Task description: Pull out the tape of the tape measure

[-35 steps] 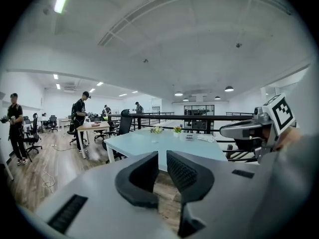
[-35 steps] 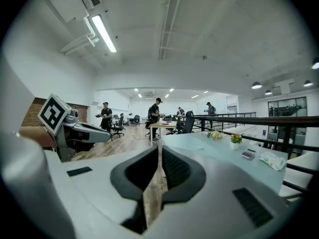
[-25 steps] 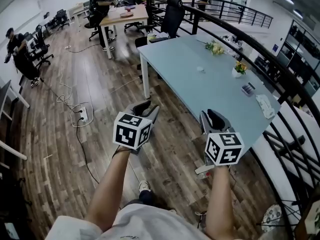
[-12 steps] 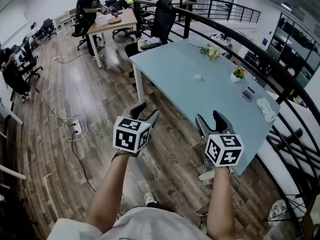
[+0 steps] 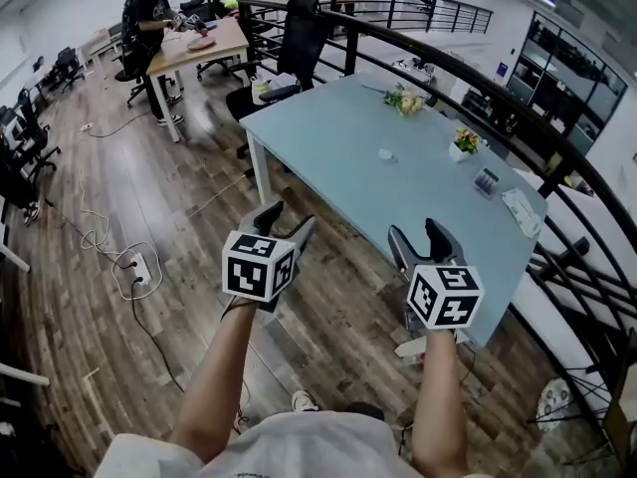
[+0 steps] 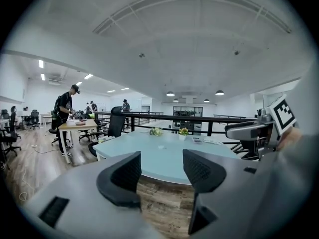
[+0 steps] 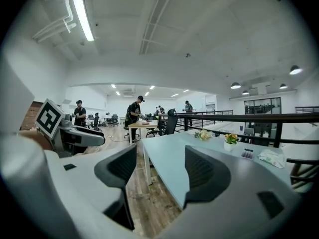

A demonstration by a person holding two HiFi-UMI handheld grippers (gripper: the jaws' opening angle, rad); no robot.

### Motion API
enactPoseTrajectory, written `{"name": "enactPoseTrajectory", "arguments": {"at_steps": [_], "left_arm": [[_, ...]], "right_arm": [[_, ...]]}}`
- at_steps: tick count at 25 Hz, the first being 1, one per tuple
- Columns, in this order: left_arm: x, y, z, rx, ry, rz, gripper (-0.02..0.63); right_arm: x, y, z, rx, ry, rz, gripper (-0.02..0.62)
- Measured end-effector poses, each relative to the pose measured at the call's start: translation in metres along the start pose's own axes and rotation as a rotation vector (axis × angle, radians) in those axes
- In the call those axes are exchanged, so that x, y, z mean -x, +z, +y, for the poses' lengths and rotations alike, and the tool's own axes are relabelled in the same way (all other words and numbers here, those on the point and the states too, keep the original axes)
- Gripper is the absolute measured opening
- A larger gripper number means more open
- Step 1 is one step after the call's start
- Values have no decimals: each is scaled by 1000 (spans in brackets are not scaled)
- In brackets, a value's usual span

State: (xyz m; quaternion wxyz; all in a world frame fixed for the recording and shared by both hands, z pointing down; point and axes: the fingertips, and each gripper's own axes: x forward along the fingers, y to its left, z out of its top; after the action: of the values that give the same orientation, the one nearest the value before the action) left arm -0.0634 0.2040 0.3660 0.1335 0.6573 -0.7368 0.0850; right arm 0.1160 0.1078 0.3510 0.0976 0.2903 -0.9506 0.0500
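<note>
A small pale round thing [image 5: 386,154] lies mid-way along the light blue table [image 5: 328,137]; it is too small to tell whether it is the tape measure. In the head view both grippers hang over the wooden floor, short of the table's near edge. My left gripper [image 5: 287,222] points at the table's left corner, and its jaws are opening with nothing between them. My right gripper [image 5: 418,237] is close to the table's near edge, jaws opening wide and empty. Each gripper view shows its own gripper's two dark pads apart, left gripper [image 6: 162,171] and right gripper [image 7: 160,171], with the table beyond.
Two small flower pots [image 5: 405,99] [image 5: 464,142], a dark little box [image 5: 486,181] and a white packet [image 5: 522,210] sit on the table's far side. A black railing [image 5: 468,78] curves behind it. A black office chair [image 5: 299,38], a person at a wooden desk [image 5: 149,13] and floor cables [image 5: 139,267] lie left.
The table has come nearer and the view has swung left. Both grippers' jaws have spread wider apart. Neither has taken hold of anything.
</note>
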Motion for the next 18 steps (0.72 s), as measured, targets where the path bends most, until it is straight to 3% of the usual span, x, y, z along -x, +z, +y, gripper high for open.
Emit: {"name": "enactPoseTrajectory", "arguments": {"at_steps": [18], "left_arm": [[-65,12,2,-27,-77,11,250]], "right_arm": [[-34,-8,-37,-37,-63,-1,285]]}}
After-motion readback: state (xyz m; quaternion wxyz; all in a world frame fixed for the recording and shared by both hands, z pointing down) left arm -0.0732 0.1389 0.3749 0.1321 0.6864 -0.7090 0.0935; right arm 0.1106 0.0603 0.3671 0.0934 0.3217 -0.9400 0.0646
